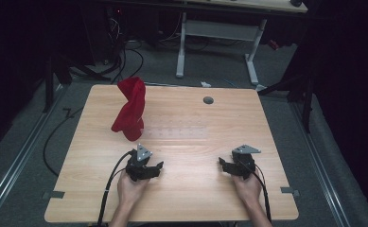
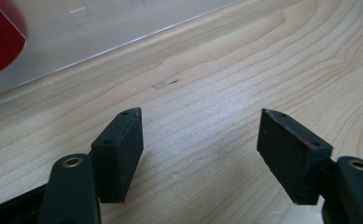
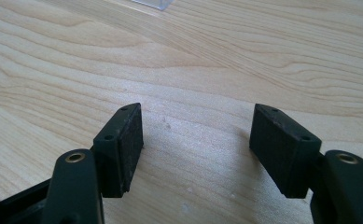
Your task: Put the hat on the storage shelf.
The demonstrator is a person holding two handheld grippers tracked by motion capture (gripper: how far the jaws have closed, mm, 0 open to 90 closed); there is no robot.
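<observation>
The red cloth (image 1: 130, 108) stands upright at the far left, just beyond the left gripper (image 1: 149, 169), nearer it than the right gripper (image 1: 230, 166); both are spread and empty.

Just a light wooden table (image 1: 186, 198) with a grey round cap (image 1: 208, 100) near its far edge. White-legged desk (image 1: 217, 30) sits behind it, with black cables (image 1: 125, 56) on the floor.

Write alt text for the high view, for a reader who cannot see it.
A person's two hands rest on a wooden table, each holding a black two-jaw gripper: the left gripper and right gripper both sit open and hold nothing. A red cloth stands bunched upright at the table's far left, on a clear sheet.
</observation>
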